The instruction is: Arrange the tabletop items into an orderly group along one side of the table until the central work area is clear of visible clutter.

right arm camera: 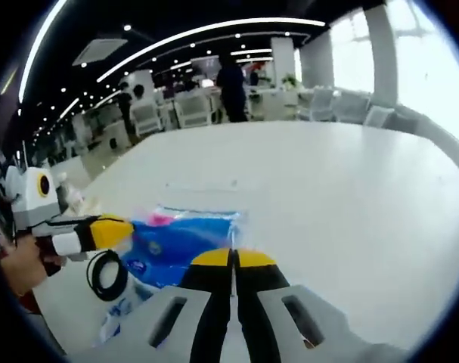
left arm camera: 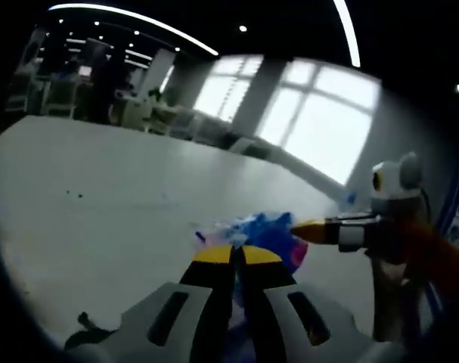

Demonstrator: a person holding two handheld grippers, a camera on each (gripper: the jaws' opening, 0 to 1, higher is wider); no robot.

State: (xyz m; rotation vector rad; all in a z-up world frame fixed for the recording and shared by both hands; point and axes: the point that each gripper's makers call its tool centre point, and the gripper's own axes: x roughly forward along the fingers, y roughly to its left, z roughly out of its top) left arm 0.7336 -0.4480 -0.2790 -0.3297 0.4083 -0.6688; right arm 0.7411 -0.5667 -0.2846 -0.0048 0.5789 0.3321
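Note:
A blue and pink plastic packet [left arm camera: 268,233] lies on the white table [left arm camera: 100,197], just past my left gripper [left arm camera: 240,254]. The left jaws are shut, with the packet's near edge pinched between them. My right gripper [left arm camera: 308,228] comes in from the right and its yellow tip meets the packet's far side. In the right gripper view the same packet [right arm camera: 176,240] spreads left of my right gripper [right arm camera: 233,259], whose jaws are shut on its corner. My left gripper [right arm camera: 108,231] holds the packet's opposite end.
A black cable coil [right arm camera: 108,274] and a second clear packet [right arm camera: 119,316] lie near the table's edge beside the blue one. A hand [right arm camera: 17,265] holds the left gripper. Chairs, desks and a standing person [right arm camera: 231,89] are beyond the table. Bright windows [left arm camera: 327,121] line the far wall.

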